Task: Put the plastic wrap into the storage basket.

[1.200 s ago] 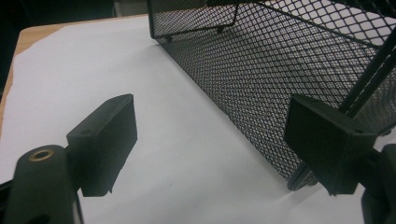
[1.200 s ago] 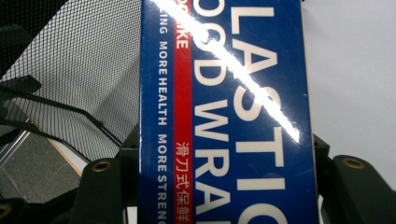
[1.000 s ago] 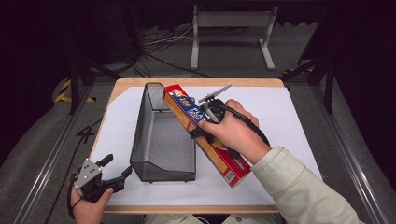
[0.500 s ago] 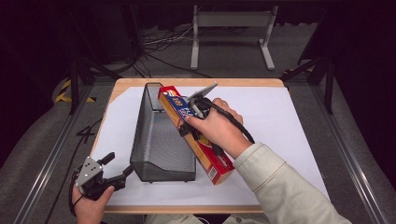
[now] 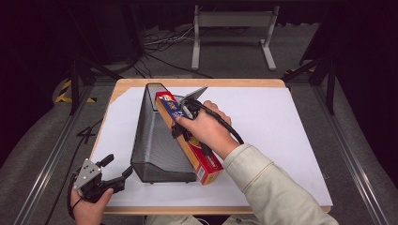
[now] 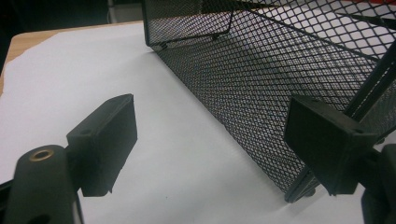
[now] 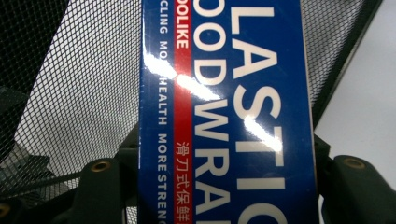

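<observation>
Your right tongs (image 5: 182,119) clamp the long plastic-wrap box (image 5: 187,136) across its width, jaws pressed to both long sides, as the right gripper view shows. The box lies tilted on the right rim of the black mesh basket (image 5: 155,140), its far end over the basket's opening, its near end beside the basket's front corner. Your left tongs (image 5: 115,169) hover gaping and empty at the table's (image 5: 291,136) near left corner, just beside the basket's front wall. Since a second ago, you have carried the box leftward from the white sheet (image 5: 281,122) onto the basket; your left hand has stayed put.
</observation>
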Demonstrator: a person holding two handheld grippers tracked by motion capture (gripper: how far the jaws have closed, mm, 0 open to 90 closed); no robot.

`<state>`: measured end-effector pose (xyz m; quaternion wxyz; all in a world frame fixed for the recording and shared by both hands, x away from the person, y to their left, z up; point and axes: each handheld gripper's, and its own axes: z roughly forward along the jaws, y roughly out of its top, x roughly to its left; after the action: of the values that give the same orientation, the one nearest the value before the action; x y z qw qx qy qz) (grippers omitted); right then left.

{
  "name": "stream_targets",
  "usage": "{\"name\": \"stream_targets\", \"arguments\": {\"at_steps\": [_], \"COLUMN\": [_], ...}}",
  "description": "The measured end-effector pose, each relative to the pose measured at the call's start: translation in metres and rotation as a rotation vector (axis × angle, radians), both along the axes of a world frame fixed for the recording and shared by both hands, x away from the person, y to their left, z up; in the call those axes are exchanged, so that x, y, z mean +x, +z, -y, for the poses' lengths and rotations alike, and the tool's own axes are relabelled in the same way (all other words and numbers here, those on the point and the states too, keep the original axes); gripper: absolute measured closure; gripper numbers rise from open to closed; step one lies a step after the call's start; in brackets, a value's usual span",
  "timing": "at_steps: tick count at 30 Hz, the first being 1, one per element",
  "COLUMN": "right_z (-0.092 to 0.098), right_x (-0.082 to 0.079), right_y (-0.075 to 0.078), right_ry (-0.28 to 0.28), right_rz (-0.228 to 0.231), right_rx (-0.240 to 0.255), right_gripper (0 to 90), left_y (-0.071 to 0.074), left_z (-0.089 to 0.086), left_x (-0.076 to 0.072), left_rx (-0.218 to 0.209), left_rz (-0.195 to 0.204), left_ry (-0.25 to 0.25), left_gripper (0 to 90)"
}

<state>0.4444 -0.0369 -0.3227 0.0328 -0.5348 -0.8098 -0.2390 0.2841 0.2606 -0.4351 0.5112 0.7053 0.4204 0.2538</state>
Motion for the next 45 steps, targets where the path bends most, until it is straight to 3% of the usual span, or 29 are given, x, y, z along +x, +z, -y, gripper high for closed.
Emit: {"name": "stream_targets", "arguments": {"at_steps": [3, 13, 23, 39, 41, 45], "right_z": [-0.005, -0.018, -0.026, -0.034, -0.034, -0.034], "right_x": [0.003, 0.007, 0.017, 0.021, 0.021, 0.018], "right_y": [-0.007, -0.017, -0.029, -0.04, -0.039, -0.038], "right_ry": [0.004, 0.017, 0.005, 0.021, 0.025, 0.049], "right_rz": [-0.021, -0.007, -0.032, -0.029, -0.029, 0.015], "right_rx": [0.001, -0.034, -0.052, -0.103, -0.099, -0.103], "right_gripper": [39.4, 39.2, 39.0, 36.9, 33.9, 24.6], "left_y": [0.0, -0.001, -0.001, -0.001, -0.001, -0.001], "left_z": [-0.001, -0.003, -0.007, -0.004, -0.004, -0.004], "left_x": [-0.001, -0.005, -0.008, -0.005, -0.005, -0.005], "left_rx": [0.0, 0.003, 0.001, 0.002, 0.001, 0.0], "left_rz": [0.001, -0.001, 0.0, -0.002, -0.003, -0.003], "left_ry": [0.004, 0.011, 0.023, 0.012, 0.011, 0.013], "left_gripper": [18.1, 18.1, 18.1, 18.1, 18.1, 18.0]}}
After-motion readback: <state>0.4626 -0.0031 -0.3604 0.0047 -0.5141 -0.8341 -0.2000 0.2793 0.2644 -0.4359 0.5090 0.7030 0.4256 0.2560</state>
